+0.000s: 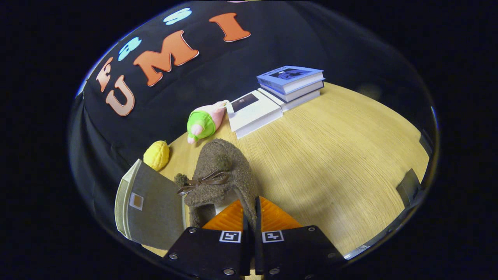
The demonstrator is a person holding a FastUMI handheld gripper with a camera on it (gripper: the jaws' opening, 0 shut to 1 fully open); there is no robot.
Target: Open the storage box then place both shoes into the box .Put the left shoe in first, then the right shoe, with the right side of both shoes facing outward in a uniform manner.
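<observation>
Wooden counter [330, 155] against the dark booth wall carries stacked books [290, 83], a pink and green plush toy [204, 122] and a yellow ball [156, 155]. Nearest, the fingers [251, 219] are clamped on the rim of a fuzzy brown shoe [223, 175], which has a small bow. Just beside that shoe stands the grey storage box [149, 204].
</observation>
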